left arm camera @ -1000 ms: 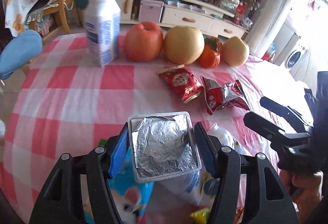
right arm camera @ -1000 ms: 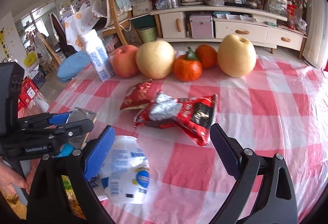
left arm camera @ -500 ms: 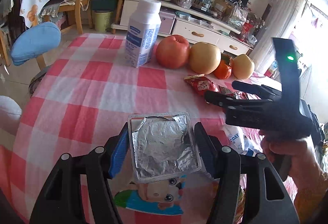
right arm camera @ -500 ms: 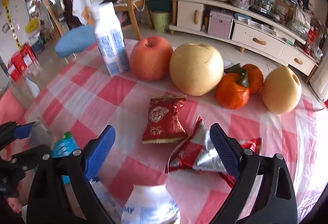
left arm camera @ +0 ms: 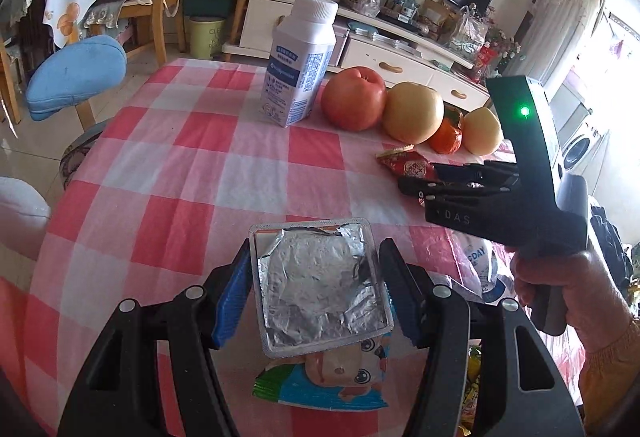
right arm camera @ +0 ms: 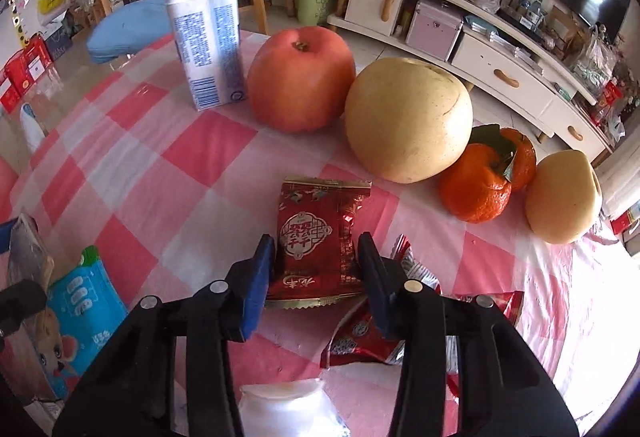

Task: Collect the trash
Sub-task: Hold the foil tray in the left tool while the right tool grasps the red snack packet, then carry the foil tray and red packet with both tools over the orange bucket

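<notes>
My left gripper (left arm camera: 316,289) is shut on a square foil-lidded cup (left arm camera: 320,285), held above a blue cartoon snack packet (left arm camera: 324,381) on the checked tablecloth. My right gripper (right arm camera: 316,269) has its jaws close on both sides of a red snack wrapper (right arm camera: 316,237) that lies flat on the cloth; whether they grip it is unclear. It also shows in the left wrist view (left arm camera: 416,185), over the same wrapper (left arm camera: 408,167). A second crumpled red wrapper (right arm camera: 368,337) and a white plastic bag (right arm camera: 288,409) lie just below the right gripper.
A white milk carton (right arm camera: 204,25), a red apple (right arm camera: 300,73), a large pear (right arm camera: 408,121), two tangerines (right arm camera: 476,189) and a smaller pear (right arm camera: 564,197) stand in a row along the far edge of the table (left arm camera: 168,173). A blue stool (left arm camera: 76,77) stands at the far left.
My right gripper moved forward over the red wrapper and its jaws narrowed around it. My left gripper drew back with the foil cup still held.
</notes>
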`<state>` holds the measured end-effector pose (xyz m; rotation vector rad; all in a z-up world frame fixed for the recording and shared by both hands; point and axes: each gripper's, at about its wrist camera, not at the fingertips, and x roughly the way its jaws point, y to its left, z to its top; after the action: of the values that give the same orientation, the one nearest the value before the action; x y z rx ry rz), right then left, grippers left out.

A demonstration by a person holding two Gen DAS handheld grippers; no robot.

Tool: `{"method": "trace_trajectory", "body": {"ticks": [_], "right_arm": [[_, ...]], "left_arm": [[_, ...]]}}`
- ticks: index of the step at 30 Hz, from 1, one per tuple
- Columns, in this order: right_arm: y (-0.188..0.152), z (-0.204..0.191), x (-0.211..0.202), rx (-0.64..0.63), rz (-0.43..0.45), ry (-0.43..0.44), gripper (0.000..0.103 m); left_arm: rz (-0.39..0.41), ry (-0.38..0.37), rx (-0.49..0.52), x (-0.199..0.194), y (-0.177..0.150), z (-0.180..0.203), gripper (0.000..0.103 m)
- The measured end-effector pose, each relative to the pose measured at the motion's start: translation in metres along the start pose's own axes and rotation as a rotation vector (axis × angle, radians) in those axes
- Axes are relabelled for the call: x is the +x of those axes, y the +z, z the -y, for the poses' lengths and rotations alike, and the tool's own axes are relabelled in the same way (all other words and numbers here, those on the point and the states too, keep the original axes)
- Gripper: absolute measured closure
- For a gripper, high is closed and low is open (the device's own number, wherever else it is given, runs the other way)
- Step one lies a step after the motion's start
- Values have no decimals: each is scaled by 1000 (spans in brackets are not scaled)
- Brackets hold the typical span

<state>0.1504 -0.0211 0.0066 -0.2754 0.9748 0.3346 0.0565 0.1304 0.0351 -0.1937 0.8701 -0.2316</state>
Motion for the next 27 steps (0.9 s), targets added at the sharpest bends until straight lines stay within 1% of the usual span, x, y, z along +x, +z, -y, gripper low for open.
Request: {"method": "trace_trajectory", "body": {"ticks": [3, 5, 10, 14, 18, 24, 27], "right_arm": [[-10, -5, -6, -8, 16, -9, 62], [-18, -7, -12, 3, 31, -4, 67], [-39, -7, -36, 61, 87, 8, 69], [-57, -7, -60, 118, 138, 21, 70], [-70, -13, -84, 148, 191, 26, 71], [-81, -28, -115, 170, 250, 35, 72], [-81, -37, -130, 174, 276, 52, 72]], "left_arm": [[13, 7, 1, -6, 1, -2, 40], [23, 4, -2, -11, 2, -3, 40], [32, 1, -2, -21, 0, -4, 40], [42, 24, 41, -31, -3, 1, 40], [49, 24, 53, -43, -7, 2, 40], [77, 28, 33, -64, -10, -6, 40], [93, 50, 24, -75, -13, -13, 40]]}}
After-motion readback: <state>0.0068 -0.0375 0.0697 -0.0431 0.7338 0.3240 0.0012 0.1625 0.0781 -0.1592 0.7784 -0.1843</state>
